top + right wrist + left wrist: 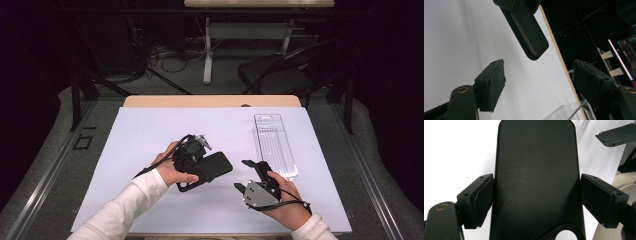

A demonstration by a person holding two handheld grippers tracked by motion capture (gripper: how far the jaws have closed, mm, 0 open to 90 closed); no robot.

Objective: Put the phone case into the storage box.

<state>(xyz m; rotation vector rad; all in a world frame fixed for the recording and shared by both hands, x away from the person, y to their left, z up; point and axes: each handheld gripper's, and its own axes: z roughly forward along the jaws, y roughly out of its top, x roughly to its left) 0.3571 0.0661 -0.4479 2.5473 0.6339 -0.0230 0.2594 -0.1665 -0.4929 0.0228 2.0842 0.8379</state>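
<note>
Phone case (pixel 214 169), black, sits clamped in my left gripper (pixel 196 159) at the frame's centre, lifted off the table (pixel 150 135), while my right gripper (pixel 248 174), jaws apart, holds nothing beside the clear tray (pixel 274 145), so placing remains.

A black phone case (pixel 212 169) with rounded corners and a matte, faintly scuffed back, held flat between the jaws of the left hand-held gripper (pixel 536 195), raised at a slant over the white surface (pixel 150 135), a round cutout near its gripped end
</note>
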